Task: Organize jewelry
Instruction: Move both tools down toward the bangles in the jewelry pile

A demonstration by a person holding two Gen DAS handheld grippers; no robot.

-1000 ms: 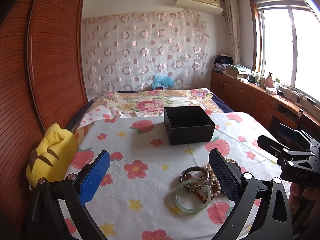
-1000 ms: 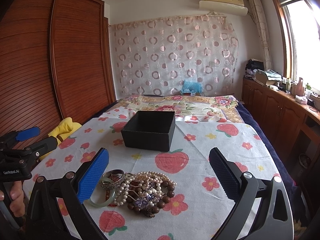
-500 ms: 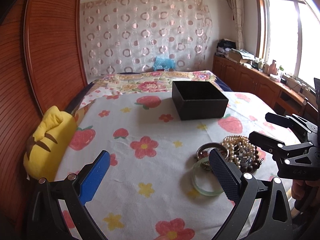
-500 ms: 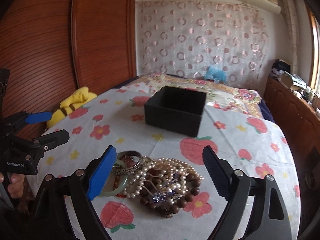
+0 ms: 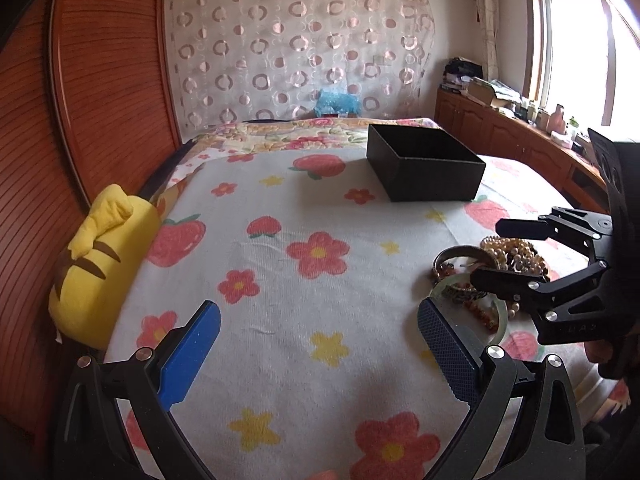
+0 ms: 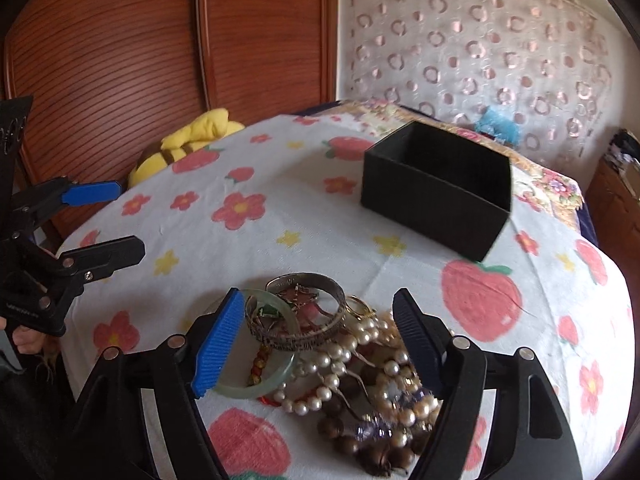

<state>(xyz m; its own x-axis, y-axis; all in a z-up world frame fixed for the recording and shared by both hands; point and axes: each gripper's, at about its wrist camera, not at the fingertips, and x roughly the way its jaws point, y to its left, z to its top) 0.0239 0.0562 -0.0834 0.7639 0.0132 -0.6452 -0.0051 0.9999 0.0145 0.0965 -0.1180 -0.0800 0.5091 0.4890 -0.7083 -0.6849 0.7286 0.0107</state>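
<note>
A pile of jewelry (image 6: 340, 364) lies on the flowered cloth: a silver bangle (image 6: 304, 312), a green jade bangle (image 6: 260, 360), pearl strands (image 6: 360, 344) and brown beads (image 6: 360, 440). An open black box (image 6: 436, 188) stands behind it, also in the left wrist view (image 5: 424, 162). My right gripper (image 6: 316, 340) is open, low over the pile, its jaws either side of the bangles. It shows in the left wrist view (image 5: 492, 252) above the jewelry (image 5: 480, 276). My left gripper (image 5: 316, 344) is open and empty over bare cloth, left of the pile, and shows in the right wrist view (image 6: 108, 220).
A yellow plush toy (image 5: 100, 264) lies at the cloth's left edge against the wooden wardrobe (image 5: 80, 80). A low wooden cabinet with clutter (image 5: 520, 120) runs along the right under the window. A curtain (image 5: 300, 48) hangs behind the bed.
My right gripper has come down and forward over the jewelry pile, jaws now around the bangles. My left gripper has swung left, away from the pile.
</note>
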